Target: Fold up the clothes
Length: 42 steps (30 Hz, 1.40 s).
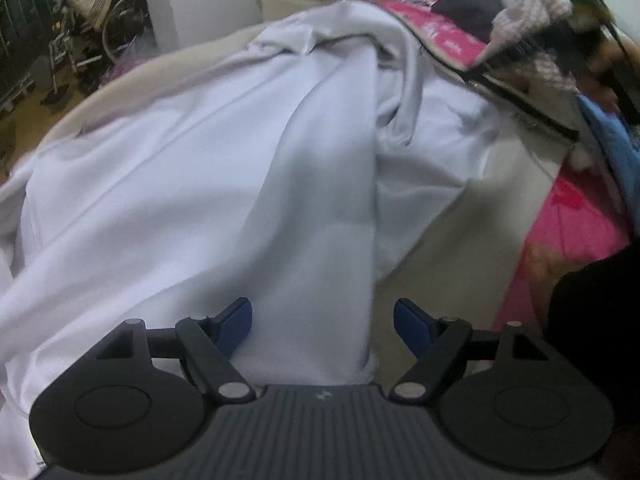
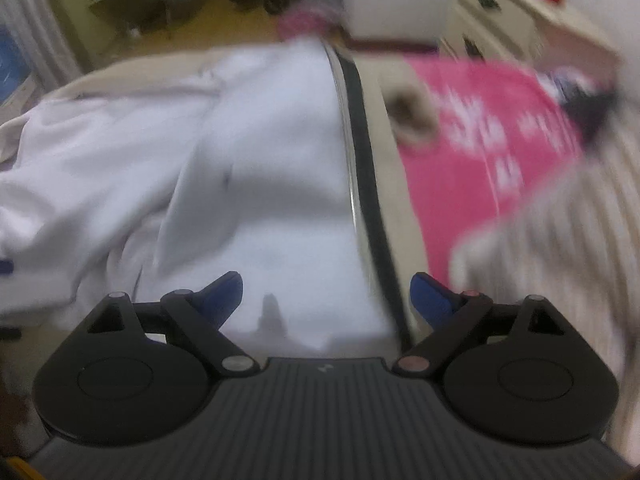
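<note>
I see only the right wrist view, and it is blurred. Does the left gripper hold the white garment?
Observer: No. The left gripper is open. A fold of the white garment runs between its fingers, which stand apart and do not pinch it.
Operator: Is there other clothing near it that I cannot see?
Observer: Yes. A blue cloth shows at the right edge of the left wrist view, above the pink cover.

Pink fabric motion-blurred; white garment cropped left.
</note>
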Tool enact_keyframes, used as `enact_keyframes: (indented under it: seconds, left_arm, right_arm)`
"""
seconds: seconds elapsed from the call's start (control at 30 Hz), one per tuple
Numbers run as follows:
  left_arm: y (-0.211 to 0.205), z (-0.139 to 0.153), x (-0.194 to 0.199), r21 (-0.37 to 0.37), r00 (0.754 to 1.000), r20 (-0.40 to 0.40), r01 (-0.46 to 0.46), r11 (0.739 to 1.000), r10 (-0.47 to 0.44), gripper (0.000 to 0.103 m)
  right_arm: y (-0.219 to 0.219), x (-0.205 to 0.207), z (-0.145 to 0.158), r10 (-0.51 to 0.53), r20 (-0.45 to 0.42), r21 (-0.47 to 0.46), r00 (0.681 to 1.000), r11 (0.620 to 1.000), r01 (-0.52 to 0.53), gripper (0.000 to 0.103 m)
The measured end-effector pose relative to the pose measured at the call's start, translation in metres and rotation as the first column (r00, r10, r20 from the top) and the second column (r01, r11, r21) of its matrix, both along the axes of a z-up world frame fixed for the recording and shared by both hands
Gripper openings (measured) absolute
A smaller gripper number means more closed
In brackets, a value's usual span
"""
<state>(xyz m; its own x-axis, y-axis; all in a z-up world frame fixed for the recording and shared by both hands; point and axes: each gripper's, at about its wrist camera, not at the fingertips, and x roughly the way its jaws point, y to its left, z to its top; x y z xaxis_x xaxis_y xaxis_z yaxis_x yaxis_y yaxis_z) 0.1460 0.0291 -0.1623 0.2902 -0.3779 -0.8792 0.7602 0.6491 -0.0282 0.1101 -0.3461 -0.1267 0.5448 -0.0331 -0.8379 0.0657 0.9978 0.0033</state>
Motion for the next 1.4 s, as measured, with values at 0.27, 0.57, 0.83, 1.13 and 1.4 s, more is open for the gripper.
enact_keyframes:
  seconds: [0.27, 0.57, 0.83, 1.13, 1.4]
  left_arm:
    - [-0.007, 0.015, -0.032, -0.124, 0.971, -0.036, 0.232, 0.965, -0.238, 0.084]
    - [-0.076, -0.029, -0.055, 0.003, 0.902, 0.096, 0.423, 0.906, -0.421, 0.088]
    - [-0.1, -0.049, -0.069, 0.058, 0.88, 0.179, 0.437, 0.898, -0.44, 0.095]
    - [-0.097, -0.051, -0.061, -0.023, 0.935, 0.148, 0.33, 0.944, -0.324, 0.094]
    - [-0.094, -0.05, -0.062, -0.046, 0.947, 0.171, 0.284, 0.958, -0.272, 0.083]
  right_arm:
    - [-0.045, 0.062, -0.043, -0.073, -0.088, 0.255, 0.993, 0.962, 0.094, 0.095]
    - [0.008, 0.011, -0.036, 0.163, -0.128, 0.252, 0.978, 0.959, -0.127, 0.102]
    - [0.02, 0.006, -0.033, 0.156, -0.118, 0.073, 0.981, 0.986, -0.148, 0.101]
    - [0.017, -0.061, -0.02, 0.026, -0.192, 0.413, 0.981, 0.909, 0.057, 0.102]
    - [-0.008, -0.13, -0.066, -0.205, -0.377, 0.558, 0.903, 0.728, 0.398, 0.102]
